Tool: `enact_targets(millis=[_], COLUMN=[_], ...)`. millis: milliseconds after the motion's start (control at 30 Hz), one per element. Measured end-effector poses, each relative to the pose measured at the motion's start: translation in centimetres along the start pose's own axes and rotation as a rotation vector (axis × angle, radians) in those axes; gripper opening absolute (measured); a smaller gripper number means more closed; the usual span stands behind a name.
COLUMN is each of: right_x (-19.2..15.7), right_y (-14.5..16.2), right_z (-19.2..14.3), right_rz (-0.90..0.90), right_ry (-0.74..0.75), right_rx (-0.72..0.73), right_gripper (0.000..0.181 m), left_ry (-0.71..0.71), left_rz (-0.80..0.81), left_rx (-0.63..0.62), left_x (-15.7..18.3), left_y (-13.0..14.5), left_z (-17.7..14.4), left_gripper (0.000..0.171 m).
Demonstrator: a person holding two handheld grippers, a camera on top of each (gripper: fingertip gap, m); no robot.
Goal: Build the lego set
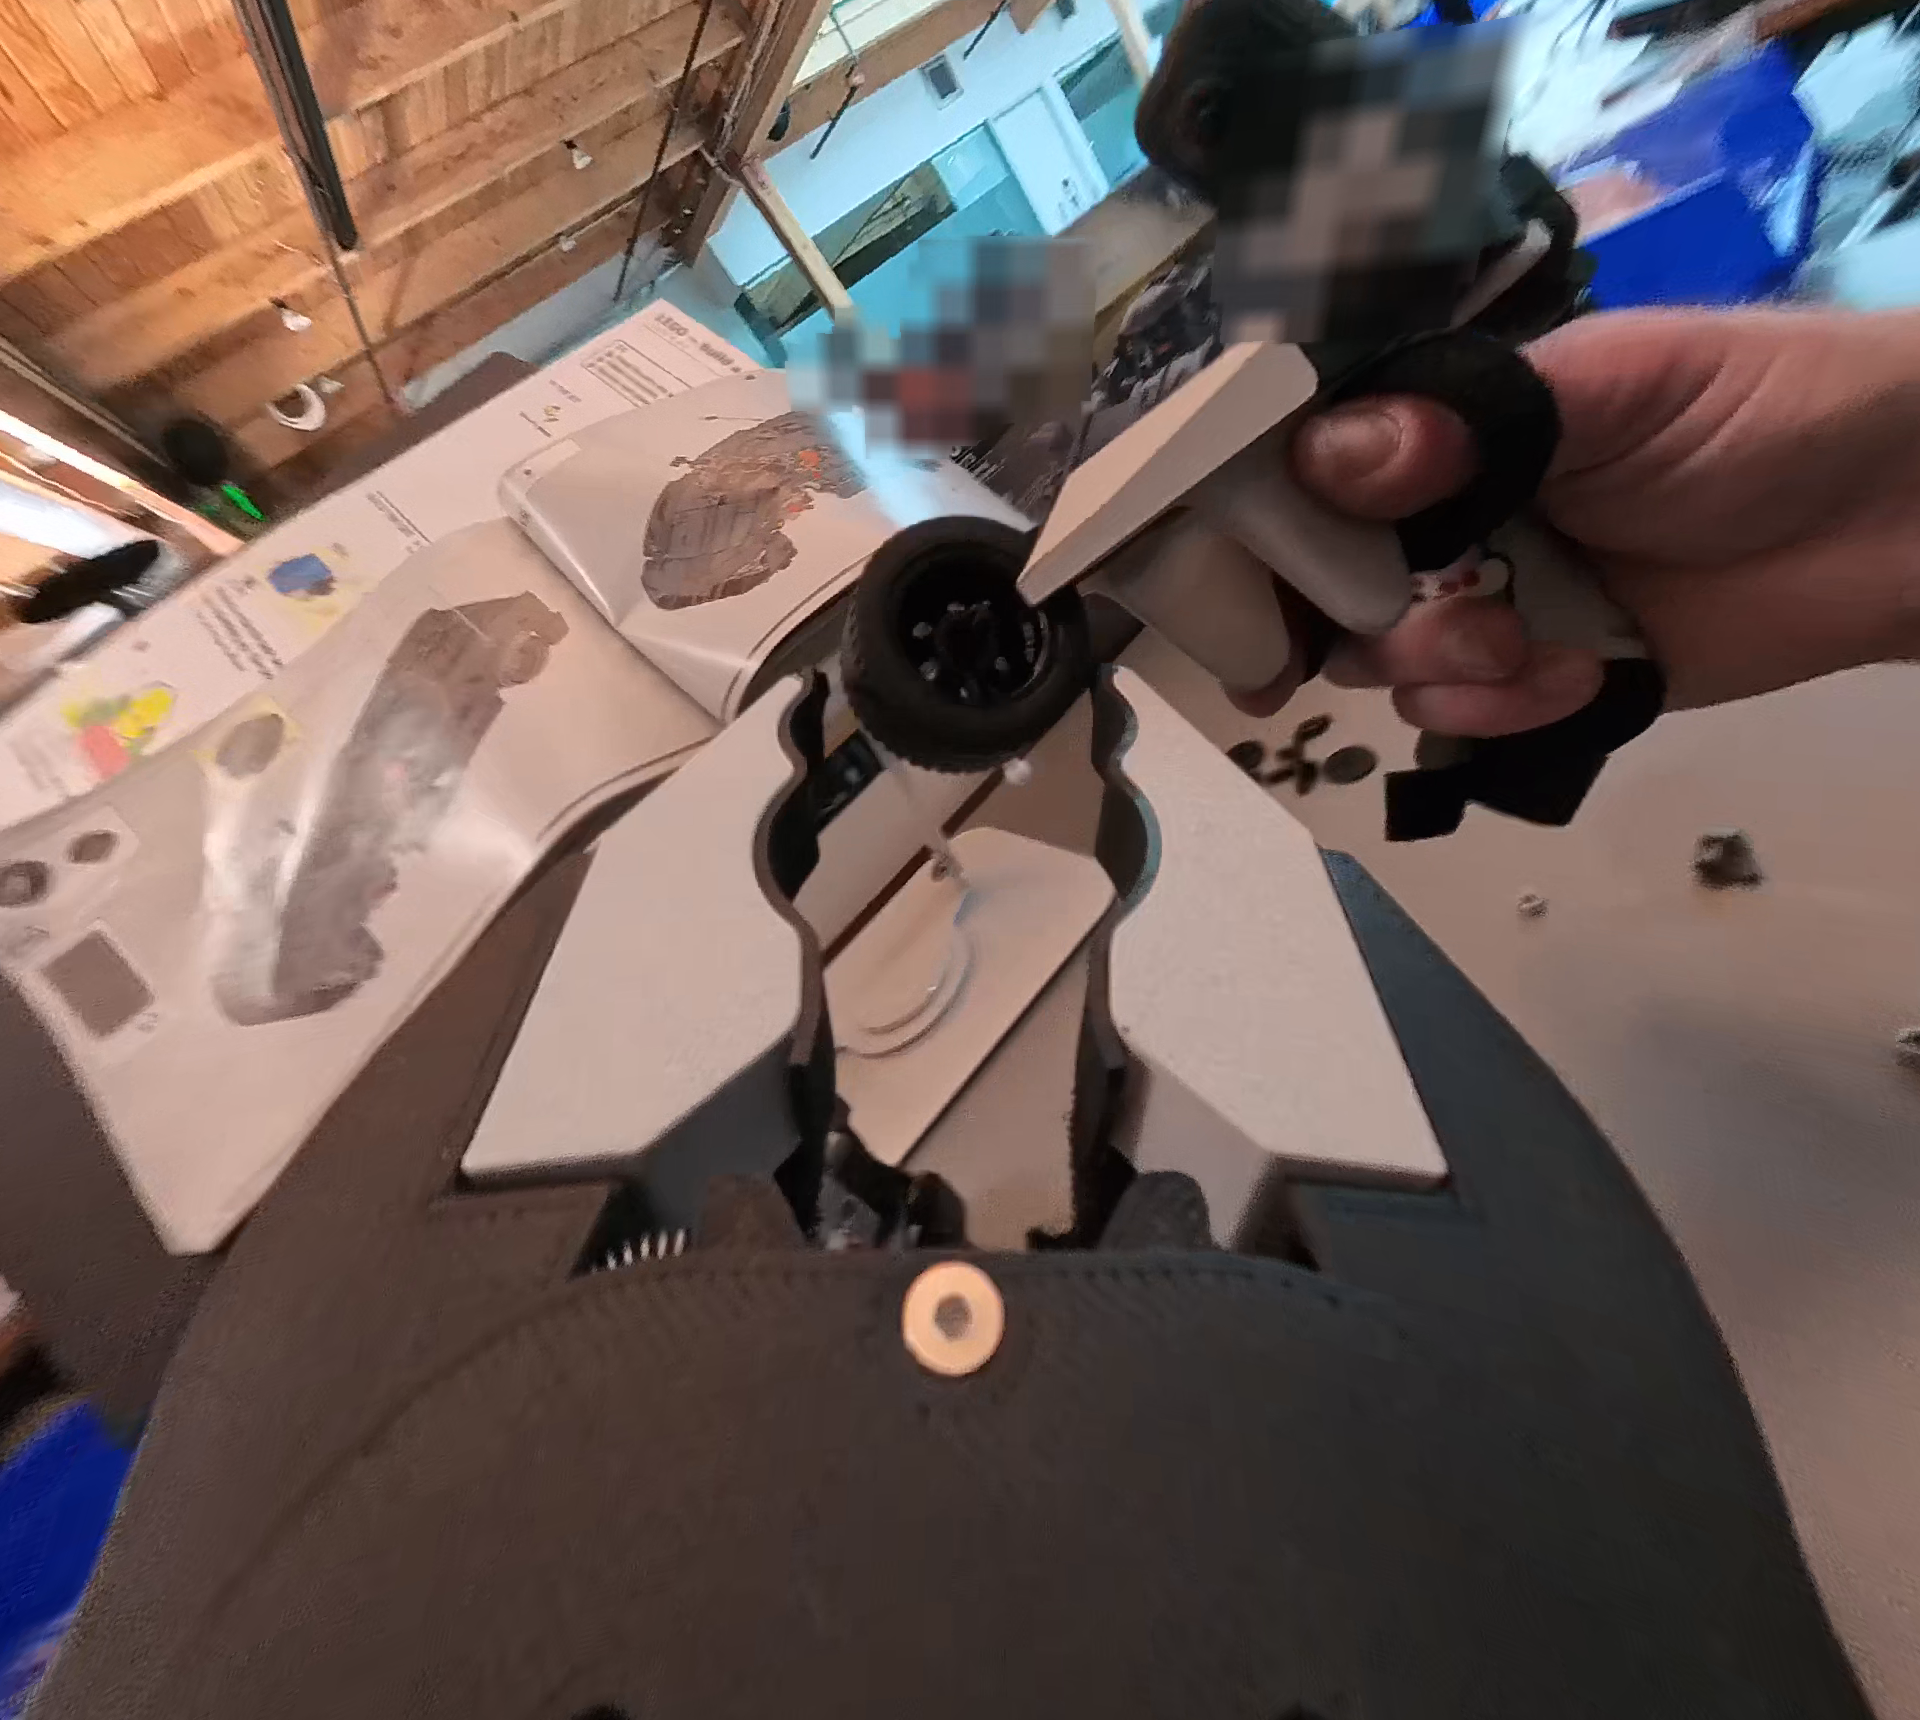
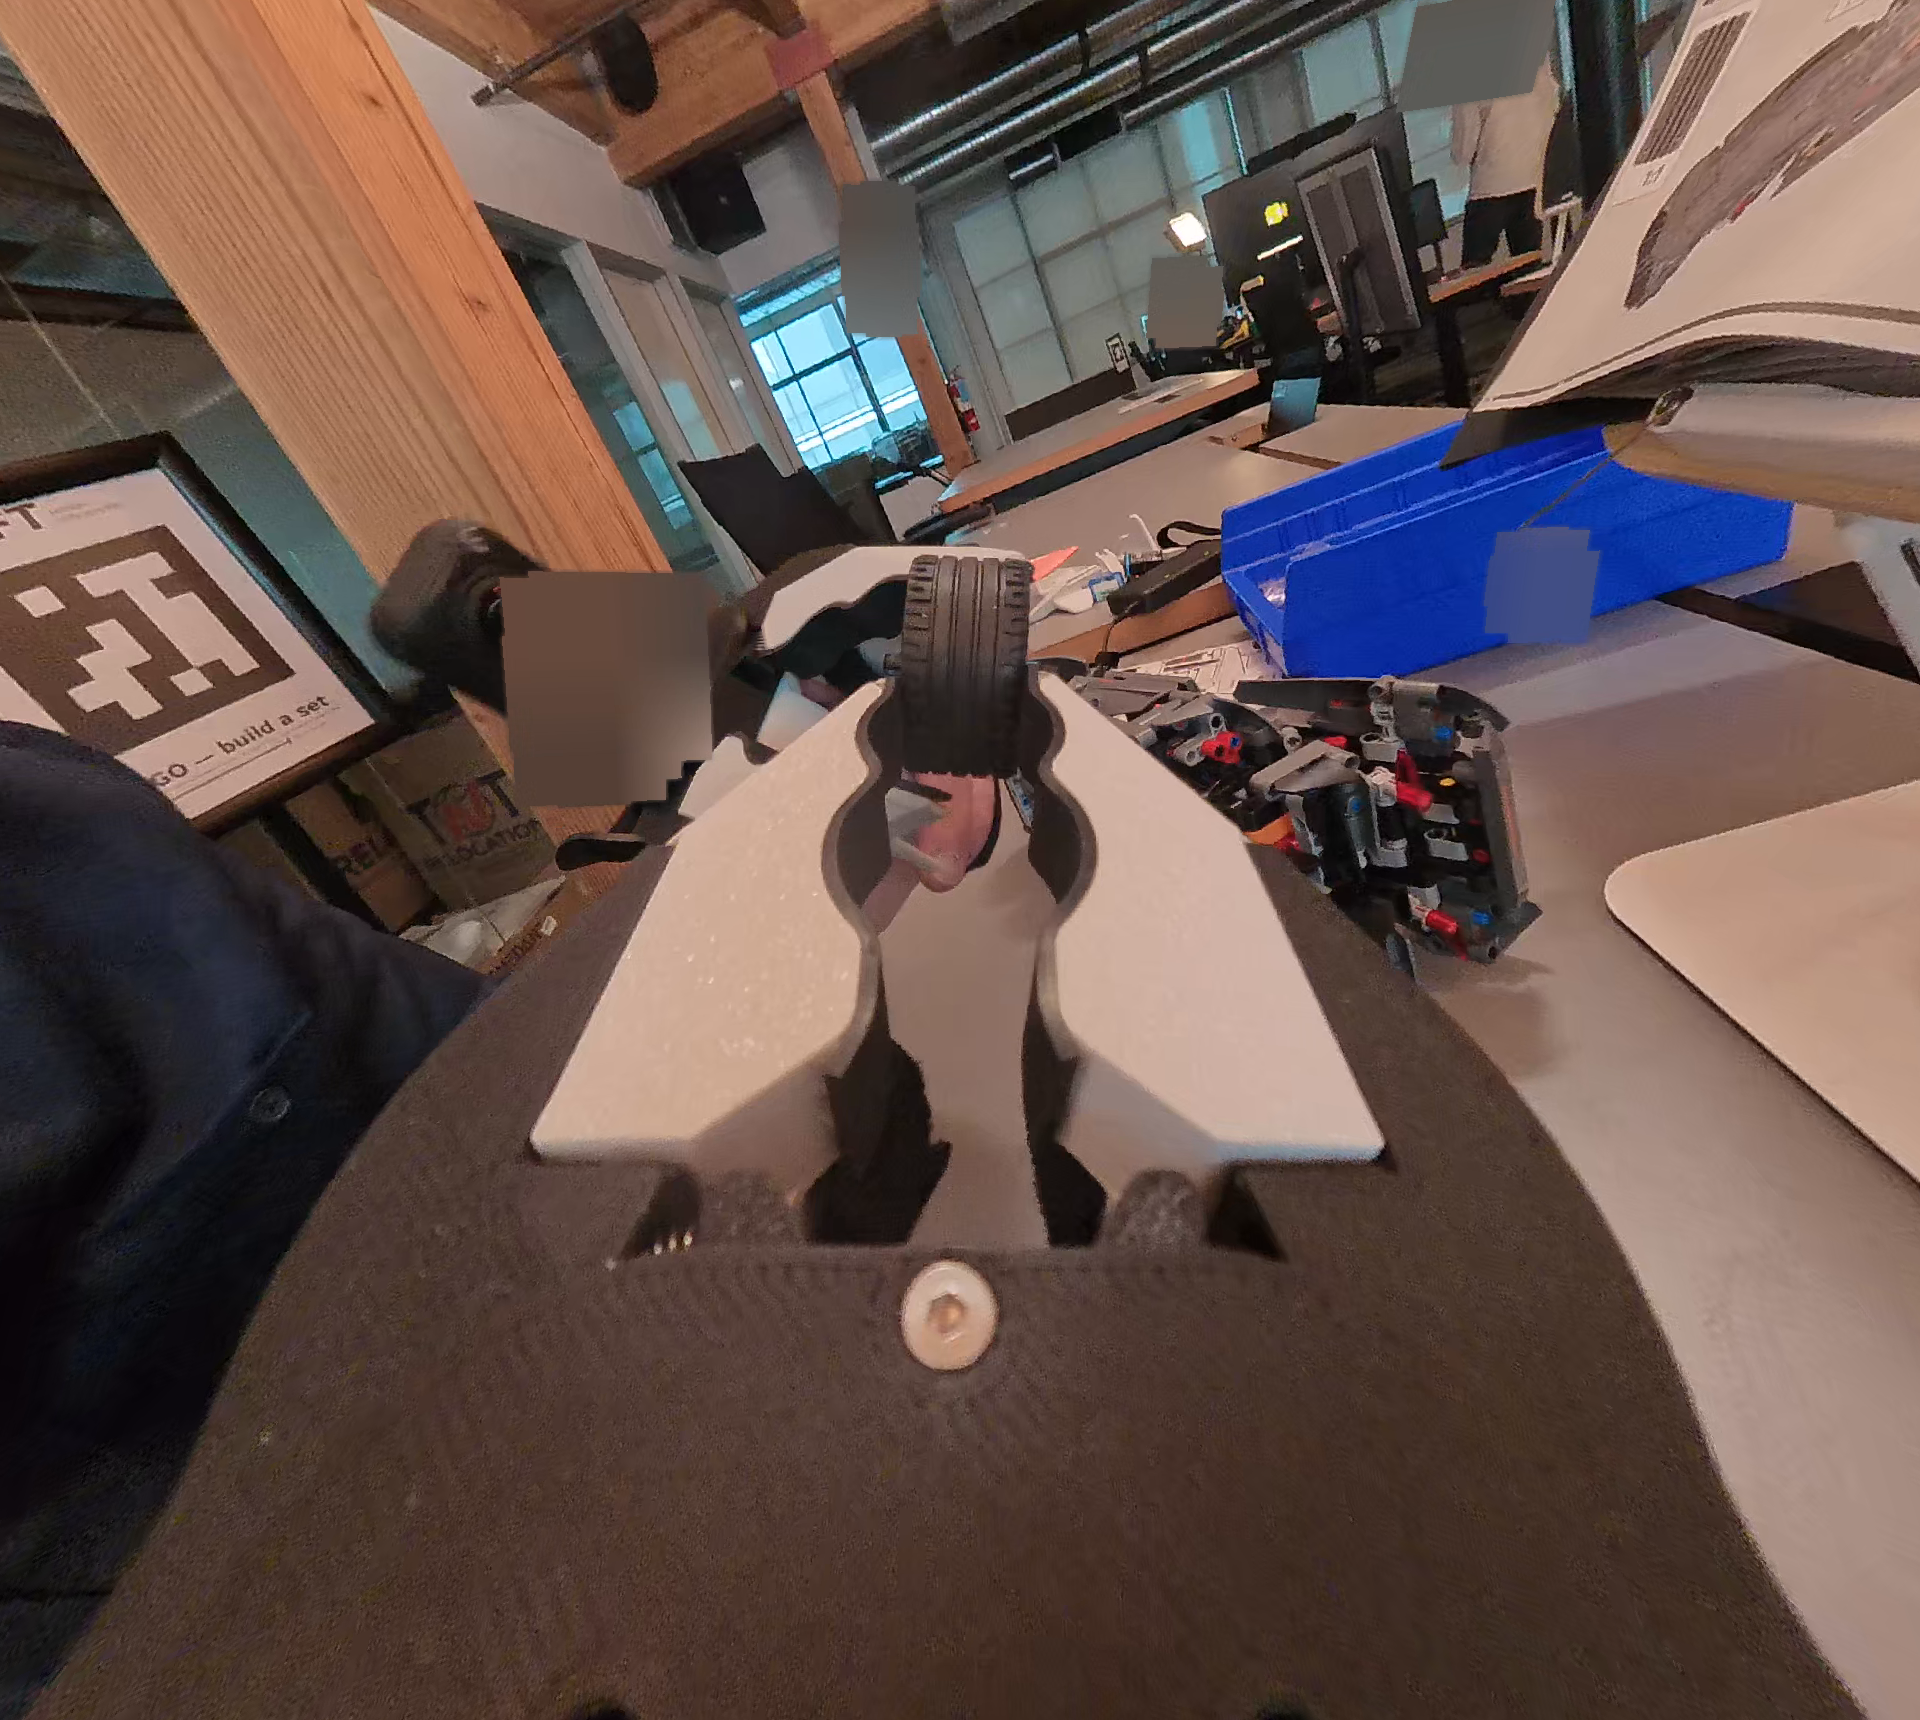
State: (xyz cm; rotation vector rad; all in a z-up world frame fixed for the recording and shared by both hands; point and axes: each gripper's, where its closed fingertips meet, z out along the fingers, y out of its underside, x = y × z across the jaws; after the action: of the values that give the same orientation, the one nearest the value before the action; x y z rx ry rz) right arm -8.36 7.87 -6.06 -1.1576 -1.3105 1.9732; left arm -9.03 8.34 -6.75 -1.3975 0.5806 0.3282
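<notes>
A black Lego wheel (image 1: 966, 652) with a dark hub sits between the tips of my left gripper (image 1: 961, 683), whose fingers (image 1: 675, 922) press its tread from both sides. My right gripper (image 1: 1039, 574), held by a hand (image 1: 1714, 486), reaches in from the right and touches the wheel's rim. In the right wrist view the wheel (image 2: 966, 662) shows tread-on, and my right gripper (image 2: 966, 699) is shut on its two faces. A white finger (image 2: 831, 595) of the left gripper shows behind it. A partly built grey Lego car chassis (image 2: 1382, 818) lies on the table to the right.
Open instruction booklets (image 1: 416, 735) lie on the table at left, and one (image 2: 1766, 164) is propped at upper right. Small loose parts (image 1: 1309, 761) lie on the grey table (image 1: 1662, 1099). A blue bin (image 2: 1507, 548) stands behind the chassis. A white base plate (image 1: 935, 943) lies under the left fingers.
</notes>
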Motion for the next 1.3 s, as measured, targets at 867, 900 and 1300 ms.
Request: enact_targets(millis=[867, 900, 1300], right_x=[-0.4, -0.1, 3.9], right_y=[1.7, 1.2, -15.3], right_z=[0.1, -0.1, -9.2], right_rz=[-0.086, -0.104, -0.327], right_ry=[-0.065, -0.033, 0.749], right_rx=[-0.079, -0.067, -0.252], right_gripper=[0.023, 0.027, 0.032], left_ry=[0.480, 0.454, 0.376], left_rz=[-0.818, -0.815, -0.879], left_rx=[0.170, 0.178, 0.222], left_x=[0.3, -0.2, -2.5], left_y=[-0.2, -0.1, 0.7], left_z=[-1.9, -2.0, -2.2], left_gripper=[0.020, 0.020, 0.020])
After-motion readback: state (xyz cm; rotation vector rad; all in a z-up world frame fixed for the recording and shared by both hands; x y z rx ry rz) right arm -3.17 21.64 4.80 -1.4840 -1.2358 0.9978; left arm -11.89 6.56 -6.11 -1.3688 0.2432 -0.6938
